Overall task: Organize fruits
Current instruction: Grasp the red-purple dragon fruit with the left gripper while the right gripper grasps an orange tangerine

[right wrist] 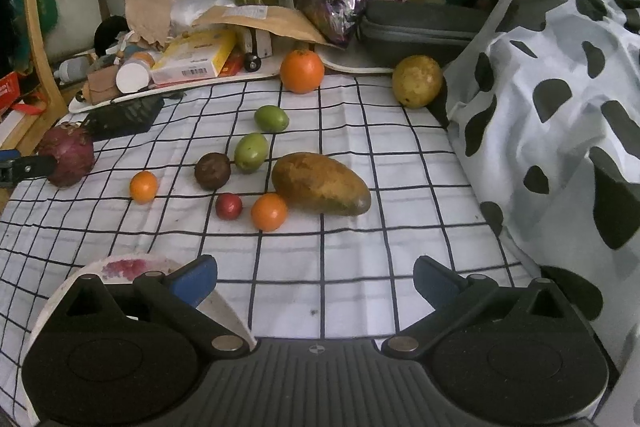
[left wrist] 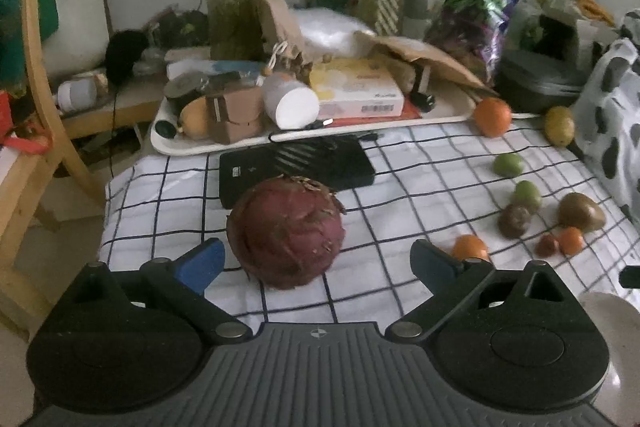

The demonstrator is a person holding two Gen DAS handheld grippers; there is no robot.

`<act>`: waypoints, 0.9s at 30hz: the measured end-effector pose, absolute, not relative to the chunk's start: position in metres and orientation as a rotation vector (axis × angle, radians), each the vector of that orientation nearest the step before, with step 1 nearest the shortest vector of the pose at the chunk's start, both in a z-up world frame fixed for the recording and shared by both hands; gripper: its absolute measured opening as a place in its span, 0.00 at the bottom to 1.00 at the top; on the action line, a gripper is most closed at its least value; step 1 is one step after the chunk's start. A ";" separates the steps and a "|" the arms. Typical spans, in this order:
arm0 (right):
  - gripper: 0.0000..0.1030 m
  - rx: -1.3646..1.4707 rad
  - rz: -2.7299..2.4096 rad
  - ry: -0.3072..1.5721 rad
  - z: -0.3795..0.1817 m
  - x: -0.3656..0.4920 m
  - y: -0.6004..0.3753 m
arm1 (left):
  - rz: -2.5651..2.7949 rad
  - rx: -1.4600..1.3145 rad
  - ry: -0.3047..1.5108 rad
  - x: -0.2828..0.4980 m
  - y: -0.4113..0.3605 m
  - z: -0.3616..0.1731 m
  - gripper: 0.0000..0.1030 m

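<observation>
Left gripper [left wrist: 316, 261]:
- Jaws spread wide, nothing grasped
- Positioned low over the checked cloth [left wrist: 400, 187], either side of the dragon fruit [left wrist: 286, 233]
- Blue fingertips [left wrist: 202, 263] level with the near half of the fruit; contact could not be confirmed

Dragon fruit:
- Rested on the left part of the cloth, just in front of a black flat device [left wrist: 296, 163]
- Dry leafy end pointed away from the left wrist camera, toward the cluttered tray [left wrist: 192, 147]
- Long axis ran roughly front to back in that view

Right gripper [right wrist: 316, 277]:
- Jaws released, empty
- Held above the near edge of the cloth, beside a white bowl [right wrist: 224, 307] with red stains

Remaining fruit, right wrist view:
- Mango [right wrist: 322, 183] lay on its side, long axis running from upper left to lower right, blunt end at lower right
- Small orange [right wrist: 269, 211] touching or just beside the mango; red fruit [right wrist: 229, 206] near it
- Dark round fruit [right wrist: 212, 171] just beside a green fruit [right wrist: 251, 152]; second green fruit [right wrist: 271, 118] further back
- Another small orange [right wrist: 143, 187] apart to the left
- Large orange [right wrist: 301, 71] and yellow fruit [right wrist: 417, 81] at the far edge of the cloth
</observation>
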State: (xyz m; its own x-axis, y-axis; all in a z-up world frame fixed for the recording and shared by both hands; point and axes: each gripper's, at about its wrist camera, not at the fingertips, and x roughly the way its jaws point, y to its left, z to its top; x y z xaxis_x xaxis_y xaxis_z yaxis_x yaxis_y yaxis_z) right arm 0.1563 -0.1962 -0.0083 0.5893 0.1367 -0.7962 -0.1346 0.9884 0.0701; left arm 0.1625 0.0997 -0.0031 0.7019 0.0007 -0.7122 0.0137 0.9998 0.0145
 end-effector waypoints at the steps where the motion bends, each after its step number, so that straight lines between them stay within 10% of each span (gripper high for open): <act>1: 1.00 0.000 0.160 0.930 -0.009 0.159 -0.196 | -0.007 0.013 0.801 0.167 0.102 -0.005 0.98; 19: 0.98 -0.007 0.282 1.008 -0.028 0.202 -0.177 | -0.007 -0.028 0.924 0.220 0.125 -0.038 0.79; 27: 0.54 0.030 0.341 1.033 -0.036 0.213 -0.173 | -0.015 -0.036 0.918 0.221 0.126 -0.036 0.72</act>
State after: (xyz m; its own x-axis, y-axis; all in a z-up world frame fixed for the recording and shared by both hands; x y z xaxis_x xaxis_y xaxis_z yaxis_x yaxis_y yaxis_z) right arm 0.2133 -0.1730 -0.0361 0.4647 0.2921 -0.8359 -0.2638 0.9468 0.1842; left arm 0.2205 0.1258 -0.0364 0.6076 -0.0278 -0.7938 -0.0026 0.9993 -0.0370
